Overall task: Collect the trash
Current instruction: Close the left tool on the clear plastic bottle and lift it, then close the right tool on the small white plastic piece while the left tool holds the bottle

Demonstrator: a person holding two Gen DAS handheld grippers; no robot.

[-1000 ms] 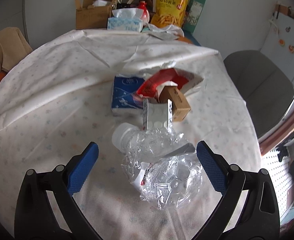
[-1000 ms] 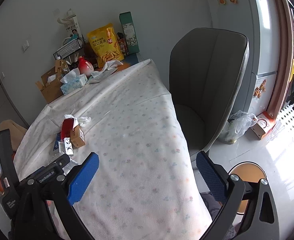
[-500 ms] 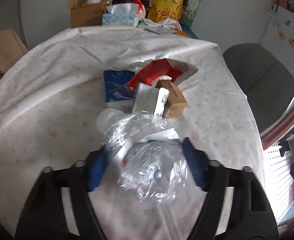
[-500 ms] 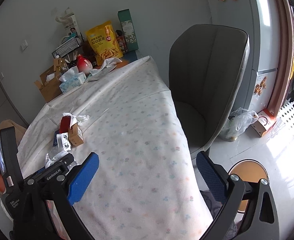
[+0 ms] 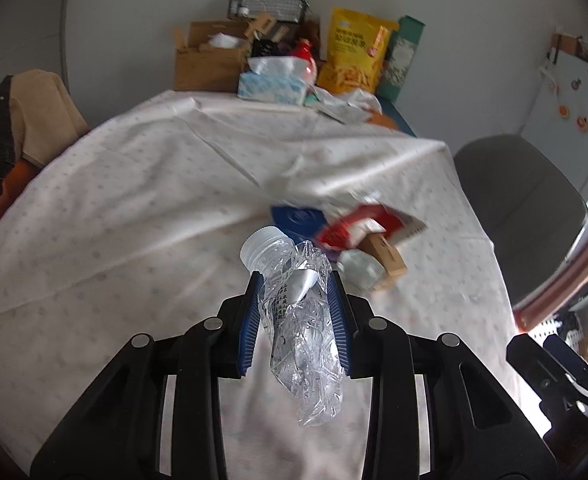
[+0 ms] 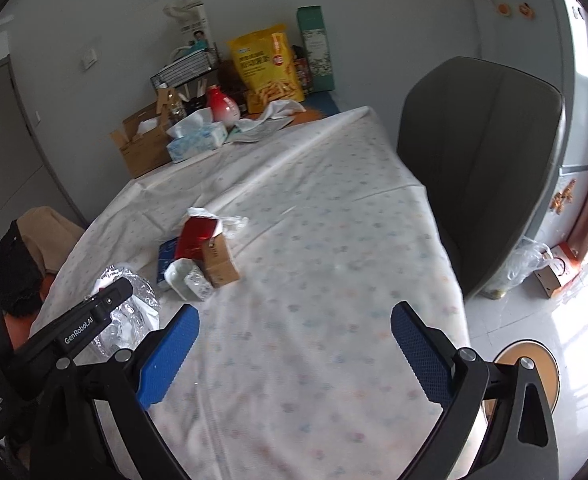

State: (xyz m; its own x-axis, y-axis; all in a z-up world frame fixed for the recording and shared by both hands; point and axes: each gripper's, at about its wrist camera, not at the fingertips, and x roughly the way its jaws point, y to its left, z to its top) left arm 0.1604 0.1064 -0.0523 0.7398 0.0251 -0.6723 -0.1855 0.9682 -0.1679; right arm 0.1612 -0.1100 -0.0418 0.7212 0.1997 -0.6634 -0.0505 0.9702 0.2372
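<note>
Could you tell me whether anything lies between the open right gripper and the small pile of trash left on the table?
Nothing visible does. The right gripper hangs open over bare tablecloth, and the trash pile lies ahead to its left across empty cloth. The left gripper, jaws shut on the crushed bottle, sits off to the side.

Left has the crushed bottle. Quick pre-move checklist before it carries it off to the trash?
1. Left gripper shut on the crushed bottle: ok.
2. Bottle clear of the tablecloth: cannot tell.
3. Cap on: ok.
4. Right gripper open, holding nothing: ok.
5. Bin or trash bag located: cannot tell, none clearly shown.
6. Remaining trash, the red packet and brown box, on the table: not ok, uncollected.
</note>
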